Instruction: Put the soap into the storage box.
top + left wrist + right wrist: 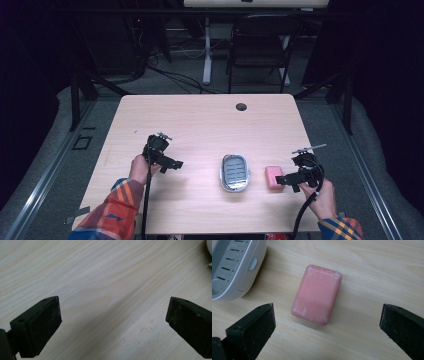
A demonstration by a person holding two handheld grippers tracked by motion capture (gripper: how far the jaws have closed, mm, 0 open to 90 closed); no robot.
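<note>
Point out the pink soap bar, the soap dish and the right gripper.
pink soap bar (pixel 317 294), right gripper view, middle of its top face.
soap dish (pixel 234 172), high view, slotted inner floor.
right gripper (pixel 327 322), right gripper view, midway between its open jaws.

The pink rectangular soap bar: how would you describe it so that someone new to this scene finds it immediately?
Start at the light wooden table and go to its near right part, where the open right gripper points. The pink rectangular soap bar lies flat there, apart from the grey-white oval soap dish with slots. It is the one pink, solid block on the table.
</note>
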